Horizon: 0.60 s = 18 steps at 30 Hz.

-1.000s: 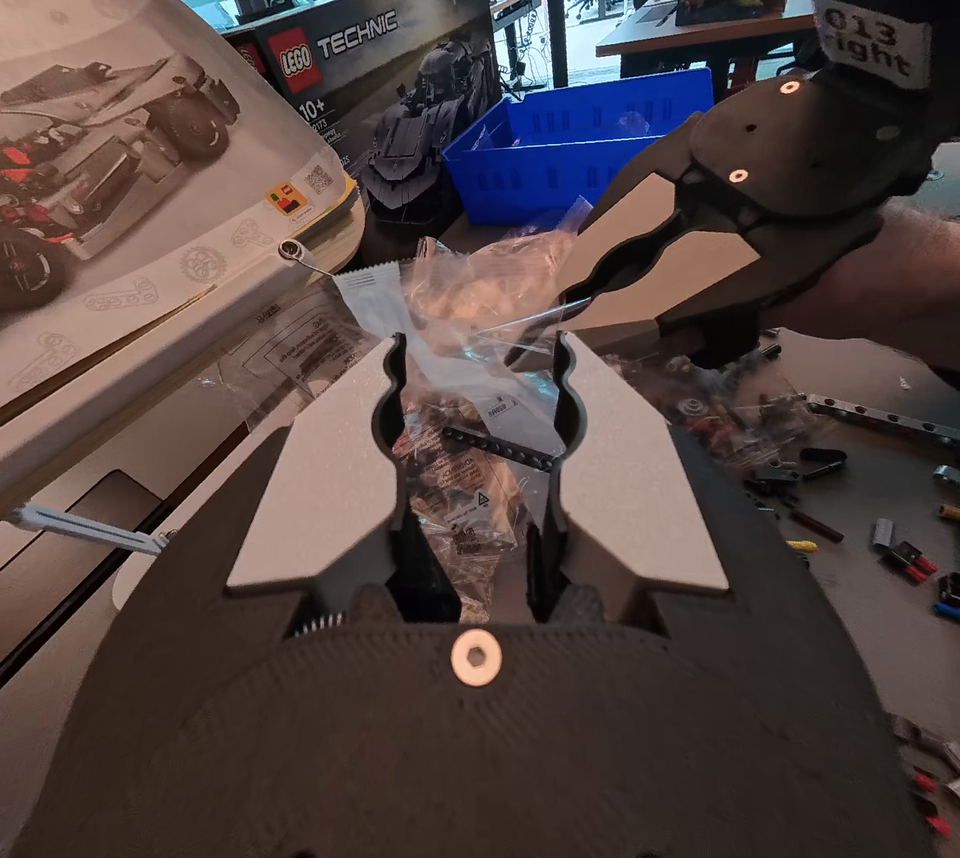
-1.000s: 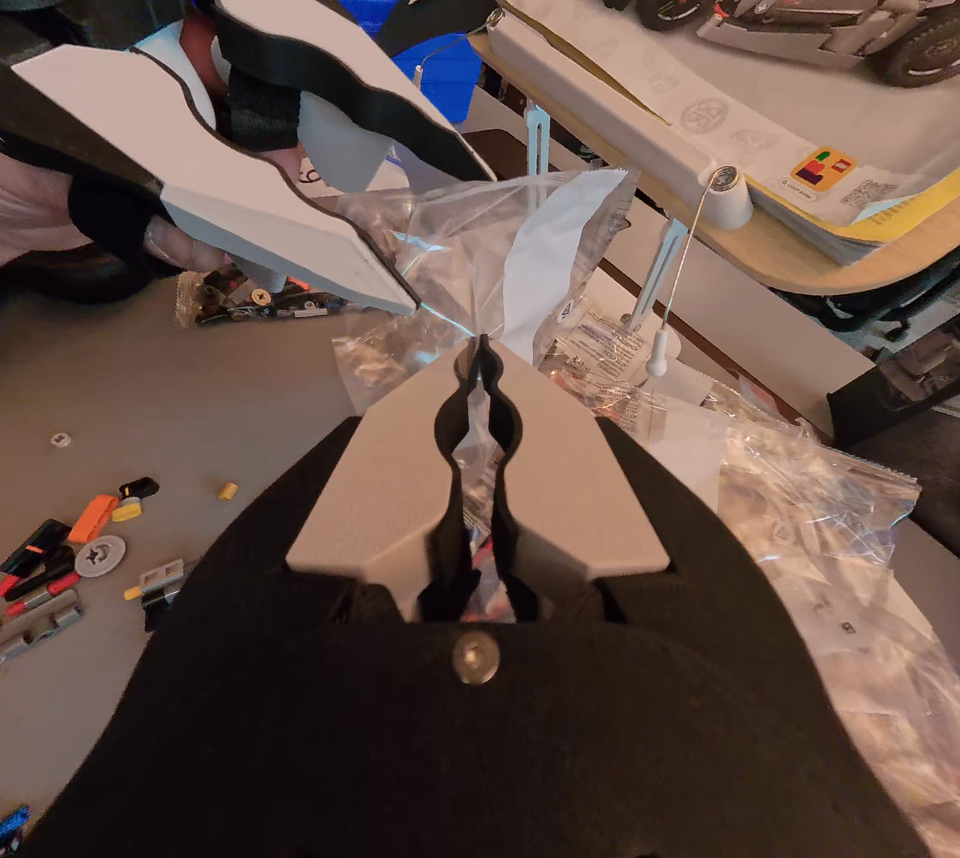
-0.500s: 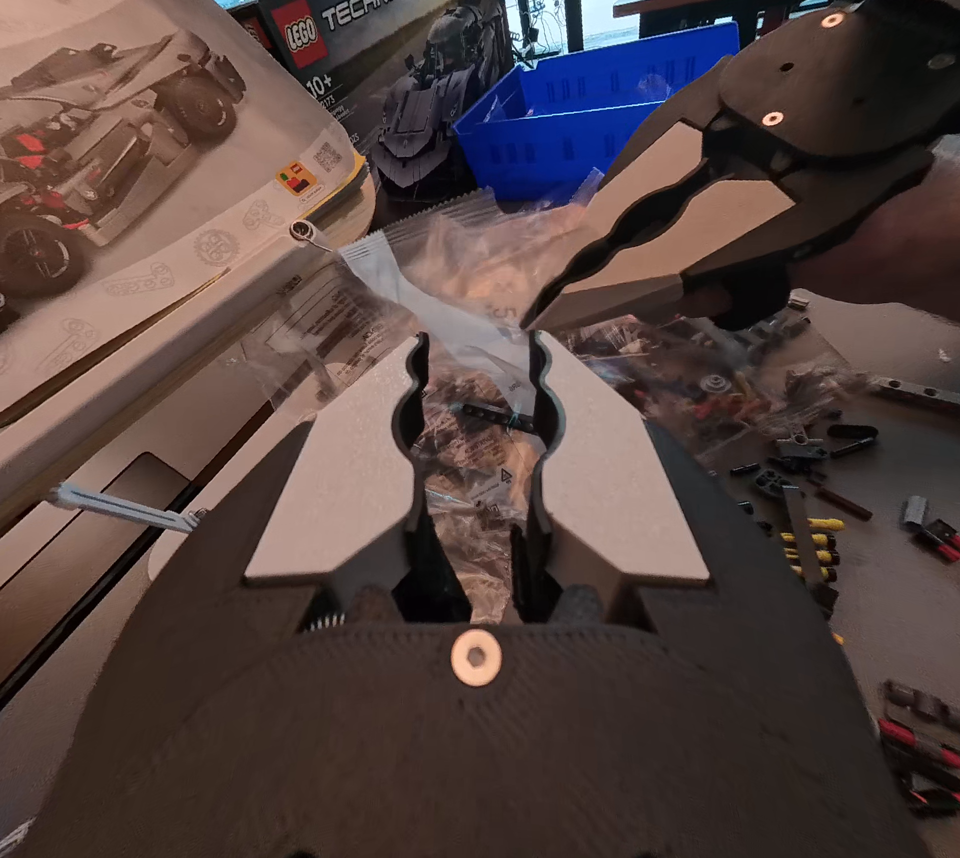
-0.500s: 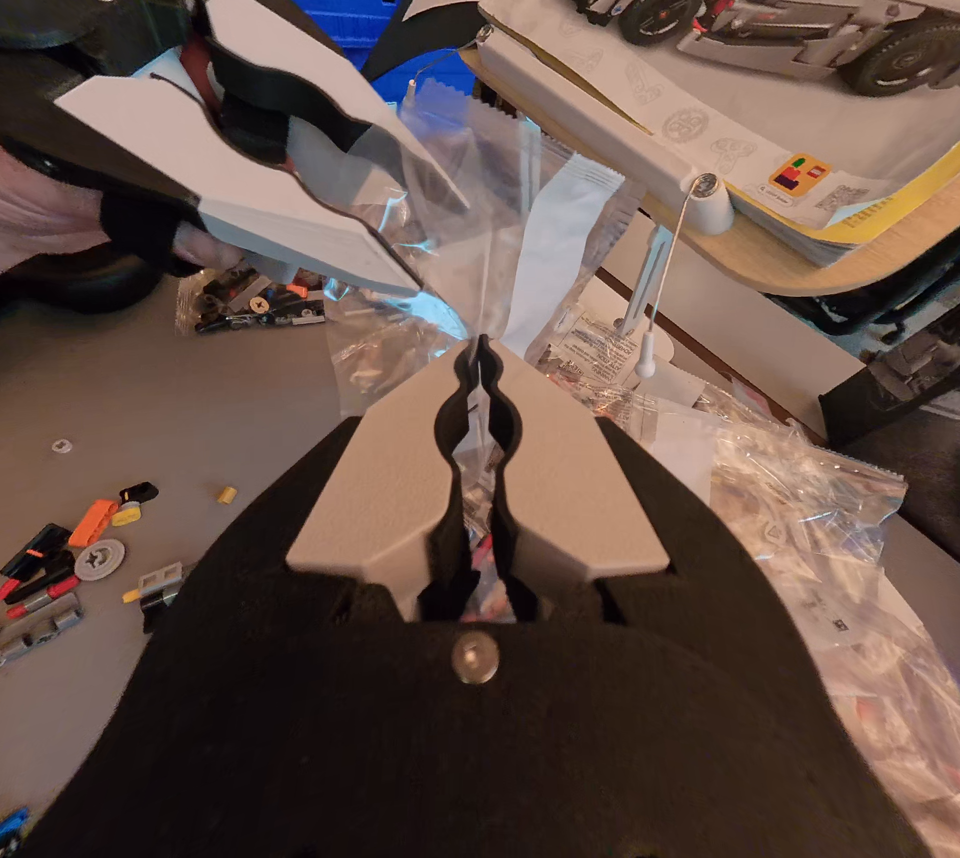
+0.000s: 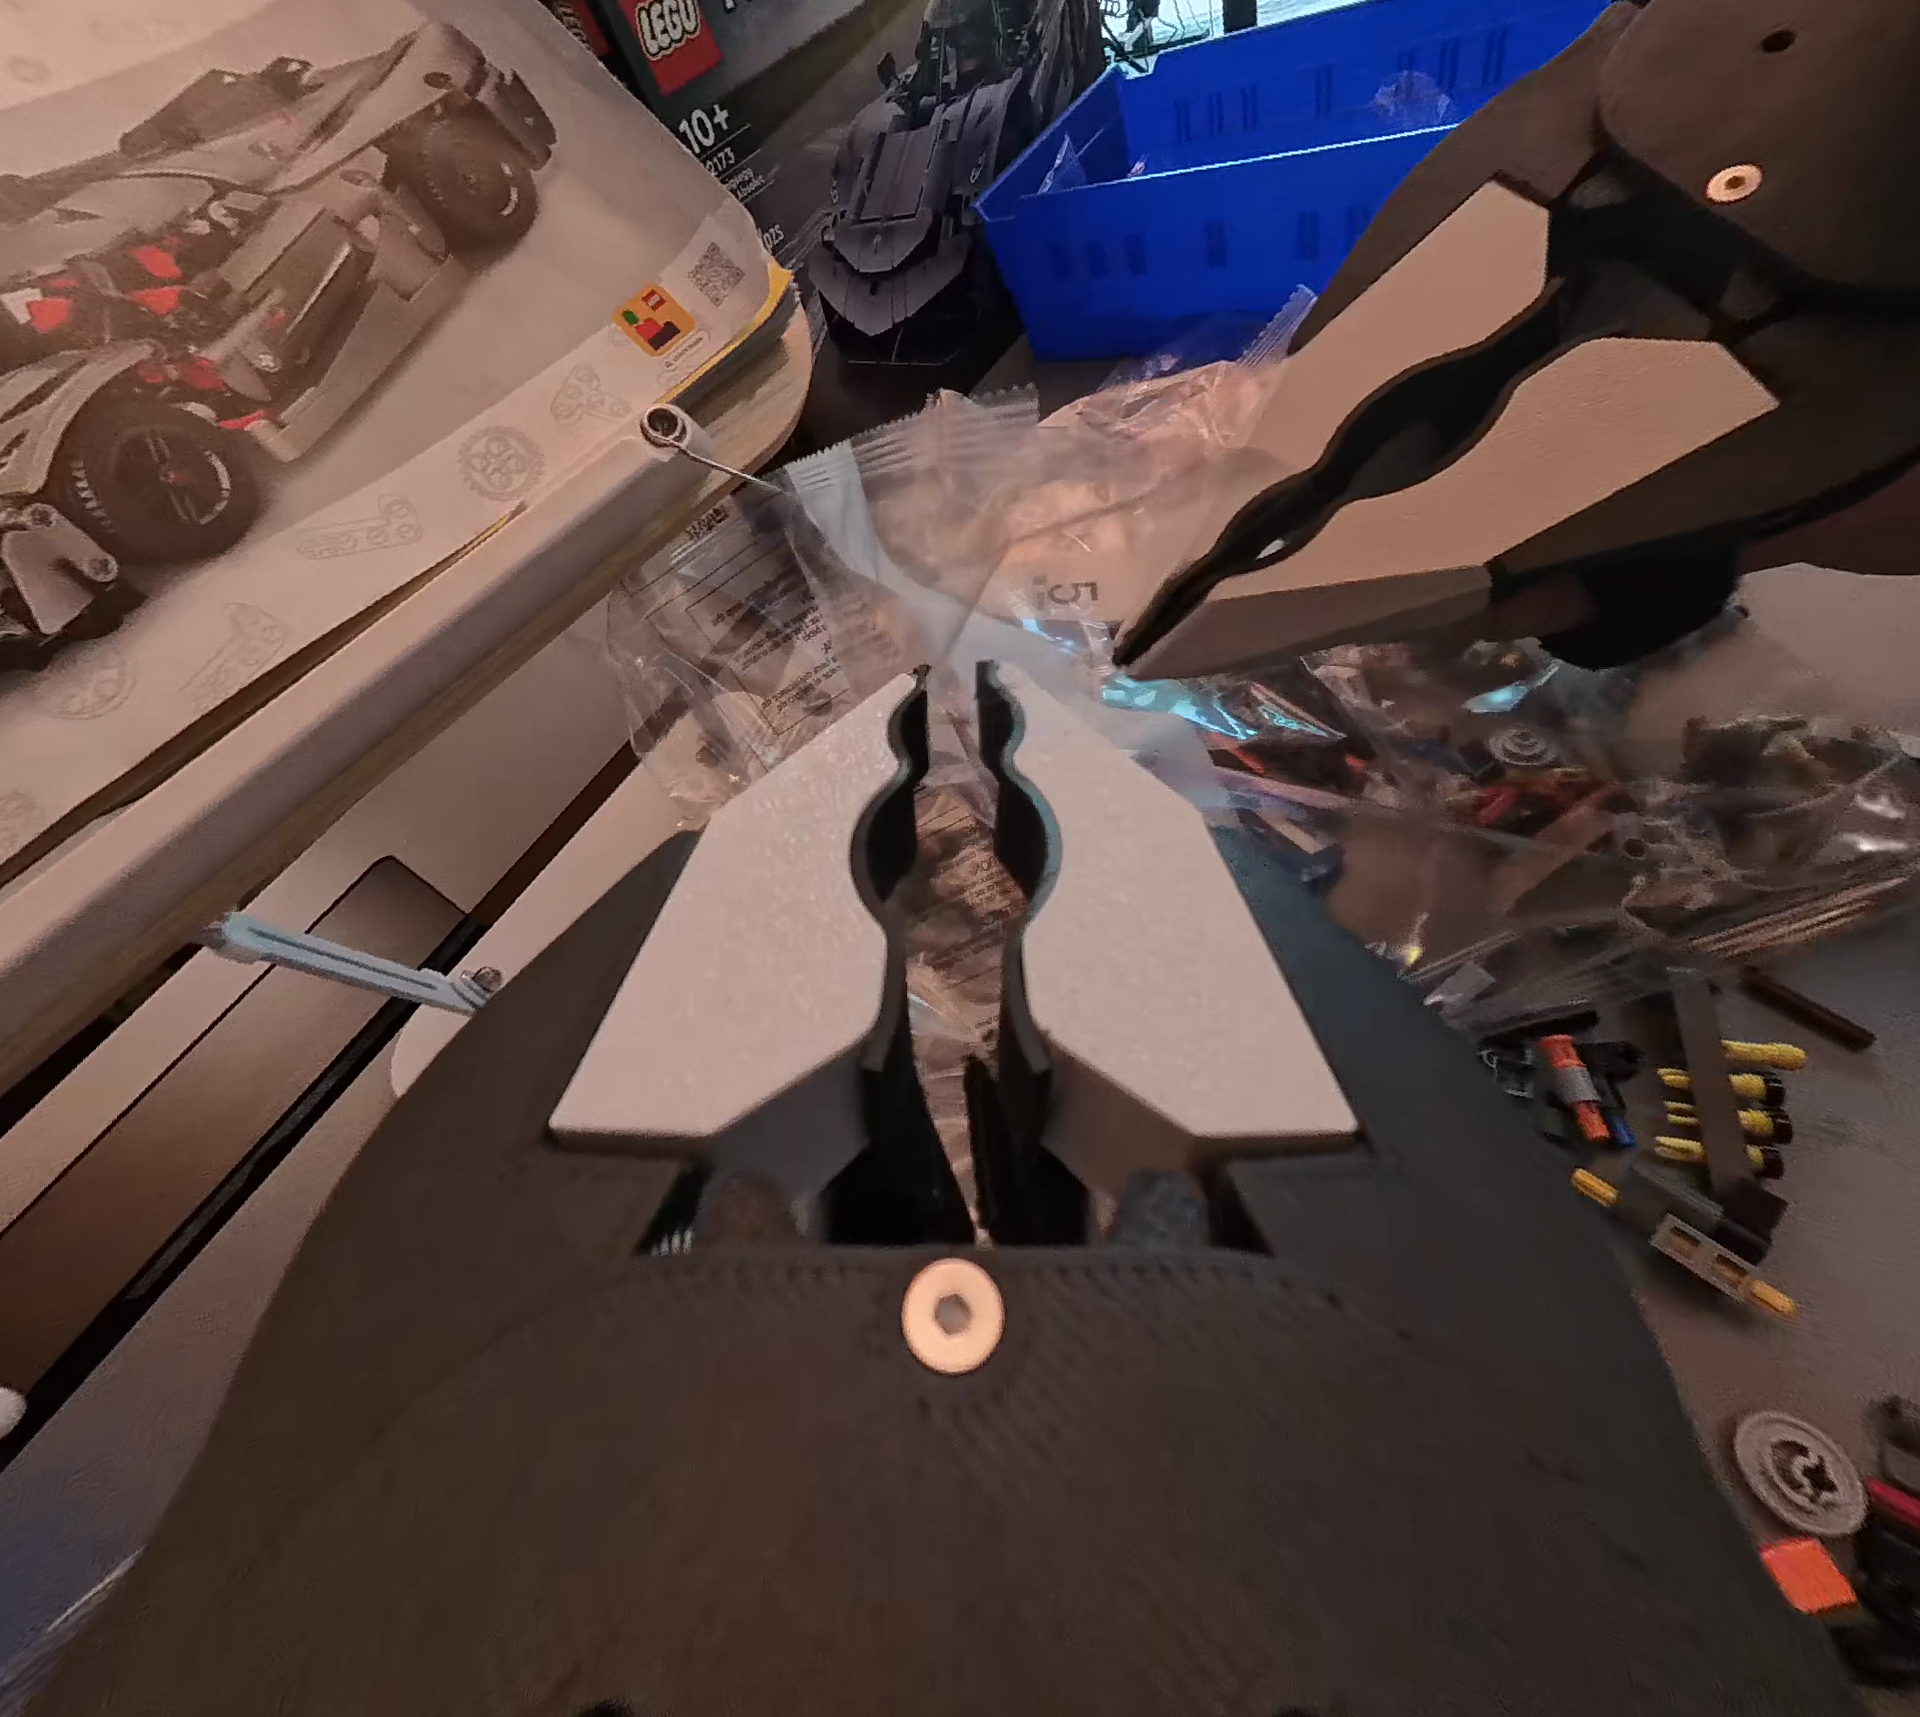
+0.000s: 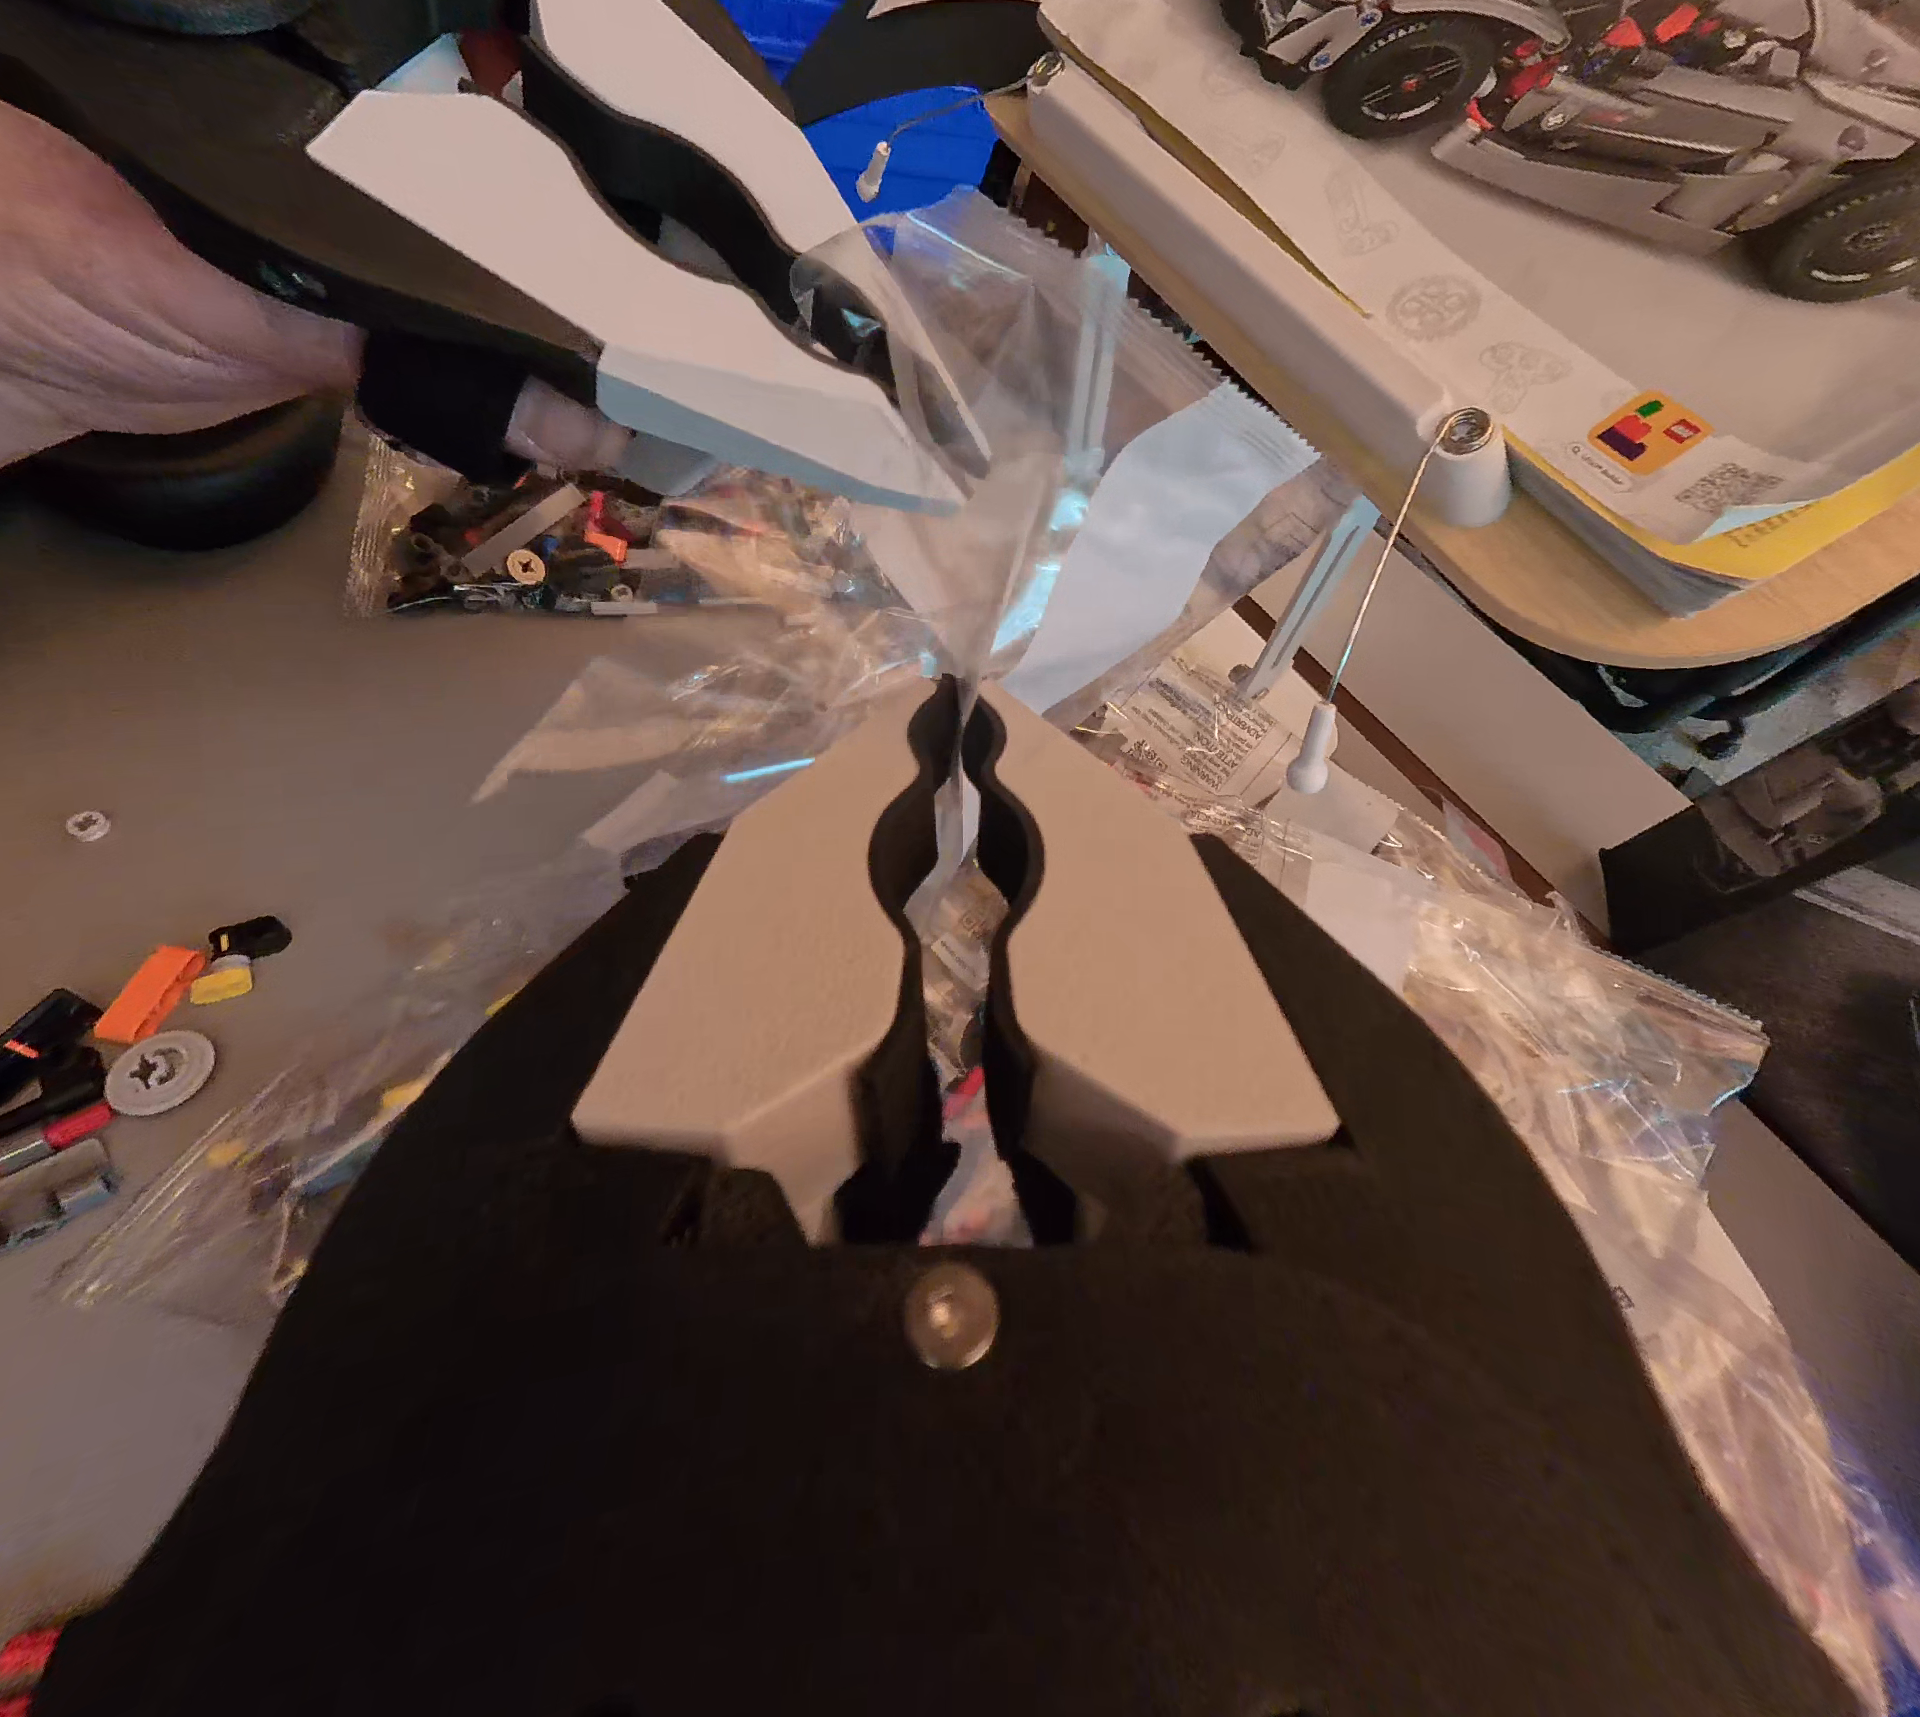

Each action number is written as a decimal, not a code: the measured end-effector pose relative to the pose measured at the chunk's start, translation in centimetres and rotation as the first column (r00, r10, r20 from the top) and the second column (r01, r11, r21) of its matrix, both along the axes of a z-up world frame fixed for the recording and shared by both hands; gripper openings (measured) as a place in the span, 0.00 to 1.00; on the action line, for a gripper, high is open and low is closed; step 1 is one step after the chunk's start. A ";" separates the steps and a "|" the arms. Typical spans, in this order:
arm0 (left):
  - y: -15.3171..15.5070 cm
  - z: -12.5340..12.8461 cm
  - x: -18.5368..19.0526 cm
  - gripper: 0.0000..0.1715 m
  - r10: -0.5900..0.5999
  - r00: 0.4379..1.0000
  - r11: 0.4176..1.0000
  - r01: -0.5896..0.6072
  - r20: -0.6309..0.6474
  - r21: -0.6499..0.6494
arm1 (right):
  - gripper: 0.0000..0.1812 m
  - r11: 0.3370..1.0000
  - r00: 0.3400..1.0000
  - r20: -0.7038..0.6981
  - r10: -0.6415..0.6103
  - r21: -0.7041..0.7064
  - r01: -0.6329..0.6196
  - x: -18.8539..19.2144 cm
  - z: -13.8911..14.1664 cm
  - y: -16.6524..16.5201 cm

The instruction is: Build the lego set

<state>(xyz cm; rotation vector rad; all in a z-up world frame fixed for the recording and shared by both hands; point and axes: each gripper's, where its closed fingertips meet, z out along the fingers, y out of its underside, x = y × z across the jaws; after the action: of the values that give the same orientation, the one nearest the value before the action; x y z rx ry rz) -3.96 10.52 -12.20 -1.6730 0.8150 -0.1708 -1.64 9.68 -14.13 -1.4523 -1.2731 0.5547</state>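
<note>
The instruction booklet (image 5: 260, 233) rests open on a tilted stand (image 5: 343, 711) at the left edge of the desk (image 5: 1849, 971); a wire page holder (image 5: 691, 446) crosses its lower corner. Behind the stand, a dark set box (image 5: 831, 67) stands upright, with a blue bin (image 5: 1195, 254) just beside it on the right.

The left gripper (image 5: 951, 680) holds its jaws nearly together, with a narrow gap at the tips. In the right wrist view, clear film passes between those tips, so the jaws are clenched on the clear parts bag (image 5: 935, 545). The bag is raised above the desk, in front of the stand, and stretched between both grippers.

The right gripper (image 6: 958, 693) has its jaws clenched on a lower fold of the same bag, with film pinched at the tips. In the left wrist view, this gripper enters from the right, tips touching the bag.

Further bags of parts (image 5: 1621, 805) lie on the desk below and to the right of the raised bag. Loose parts (image 5: 1714, 1137) are scattered near the right edge of the desk: yellow-tipped pins, dark beams, a grey disc (image 5: 1800, 1473) and an orange piece (image 5: 1806, 1572).
</note>
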 end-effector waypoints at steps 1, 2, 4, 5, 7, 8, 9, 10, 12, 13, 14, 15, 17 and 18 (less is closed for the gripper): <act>0.0 0.0 -0.1 0.03 0.006 1.000 1.000 -0.006 -0.002 0.002 | 0.00 1.000 1.000 -0.002 -0.003 0.001 0.003 0.1 0.1 0.0; 0.0 0.1 -0.2 0.03 0.009 1.000 1.000 -0.009 -0.005 0.003 | 0.00 1.000 1.000 -0.004 -0.005 0.003 0.005 0.1 0.2 0.1; 0.1 -0.1 -0.4 0.00 0.020 0.999 1.000 -0.020 -0.031 -0.001 | 0.00 1.000 1.000 -0.007 -0.014 0.008 0.014 0.4 0.4 0.3; 0.1 -0.3 -0.6 0.00 0.027 0.998 1.000 -0.027 -0.058 -0.001 | 0.00 1.000 1.000 -0.007 -0.020 0.014 0.020 0.5 0.5 0.5; 0.0 -0.7 -1.0 0.00 0.040 0.991 0.999 -0.040 -0.131 -0.002 | 0.00 0.999 0.999 -0.004 -0.034 0.029 0.034 0.9 0.8 0.8; -0.1 -0.9 -1.1 0.00 0.043 0.985 0.999 -0.044 -0.169 -0.004 | 0.00 0.999 0.999 0.000 -0.039 0.037 0.039 1.1 0.9 0.9; -0.3 -1.1 -1.2 0.00 0.043 0.979 0.999 -0.045 -0.201 -0.007 | 0.00 0.998 0.999 0.004 -0.041 0.046 0.041 1.2 1.0 1.0; -0.4 -1.2 -1.1 0.00 0.039 0.974 0.999 -0.042 -0.223 -0.009 | 0.00 0.998 0.999 0.007 -0.042 0.054 0.042 1.4 1.2 1.0; -0.7 -1.5 -1.0 0.00 0.022 0.966 0.999 -0.029 -0.256 -0.023 | 0.00 0.997 0.999 0.019 -0.038 0.075 0.036 1.5 1.3 0.9; -0.9 -1.7 -0.9 0.00 0.015 0.961 0.999 -0.025 -0.276 -0.033 | 0.00 0.996 0.999 0.030 -0.033 0.089 0.030 1.5 1.3 0.8; -1.1 -1.9 -0.9 0.00 0.005 0.958 0.999 -0.019 -0.288 -0.046 | 0.00 0.994 0.999 0.042 -0.028 0.104 0.024 1.4 1.3 0.7; -1.3 -2.1 -0.8 0.00 -0.009 0.955 0.998 -0.009 -0.295 -0.059 | 0.00 0.992 0.998 0.052 -0.029 0.123 0.022 1.4 1.3 0.6; -1.7 -2.8 -0.7 0.00 -0.041 0.948 0.995 0.010 -0.316 -0.099 | 0.00 0.983 0.995 0.071 -0.068 0.173 0.055 1.8 1.5 1.0; -1.9 -3.2 -0.7 0.00 -0.058 0.944 0.993 0.020 -0.326 -0.119 | 0.00 0.980 0.992 0.075 -0.097 0.182 0.082 2.1 1.5 1.5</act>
<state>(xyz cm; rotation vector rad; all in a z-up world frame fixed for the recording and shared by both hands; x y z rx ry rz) -4.65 8.62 -15.38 -1.8212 1.1060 0.0387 0.41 11.20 -12.61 -1.3862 -1.2817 0.3134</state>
